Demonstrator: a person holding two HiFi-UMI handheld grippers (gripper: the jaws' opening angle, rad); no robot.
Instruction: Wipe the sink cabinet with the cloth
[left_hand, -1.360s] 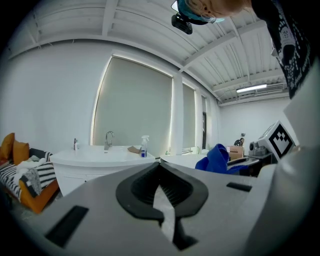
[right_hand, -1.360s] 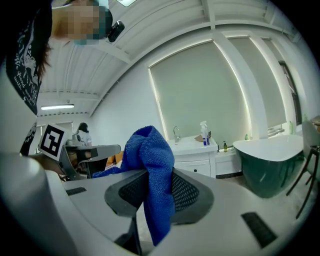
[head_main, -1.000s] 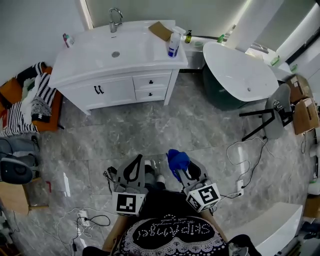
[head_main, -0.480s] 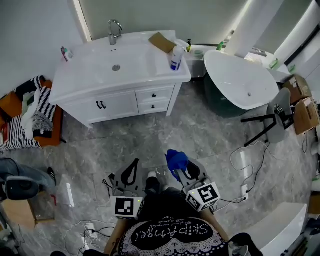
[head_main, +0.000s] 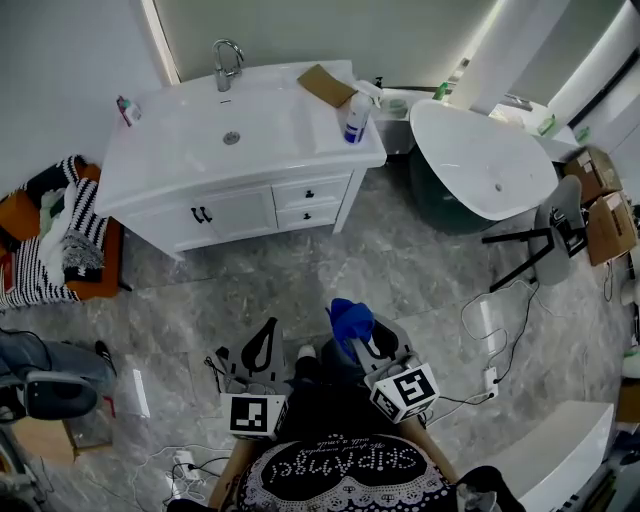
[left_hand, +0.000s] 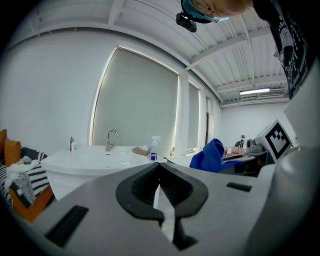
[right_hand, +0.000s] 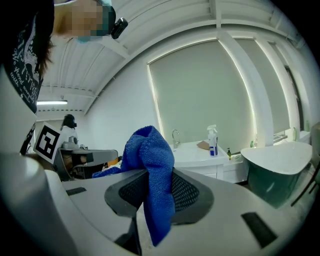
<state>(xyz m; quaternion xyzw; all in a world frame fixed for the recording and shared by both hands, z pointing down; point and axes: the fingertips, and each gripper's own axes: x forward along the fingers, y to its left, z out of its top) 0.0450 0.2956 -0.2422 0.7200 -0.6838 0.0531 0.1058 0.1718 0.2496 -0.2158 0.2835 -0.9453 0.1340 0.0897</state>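
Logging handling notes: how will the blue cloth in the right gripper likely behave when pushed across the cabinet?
Likely floppy: the blue cloth droops in folds between the shut jaws of the right gripper. Its fuzzy pile suggests light weight and little slipping.

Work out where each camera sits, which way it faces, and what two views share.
Head view: on the person's head, looking steeply down at the sink cabinet; shows shirt, left tool, right tool.
Left gripper view: on the left tool, facing the cabinet along shut jaws; shirt above.
Right gripper view: on the right tool, facing the cabinet along jaws shut on the cloth.
Shared: both gripper views show the spray bottle.
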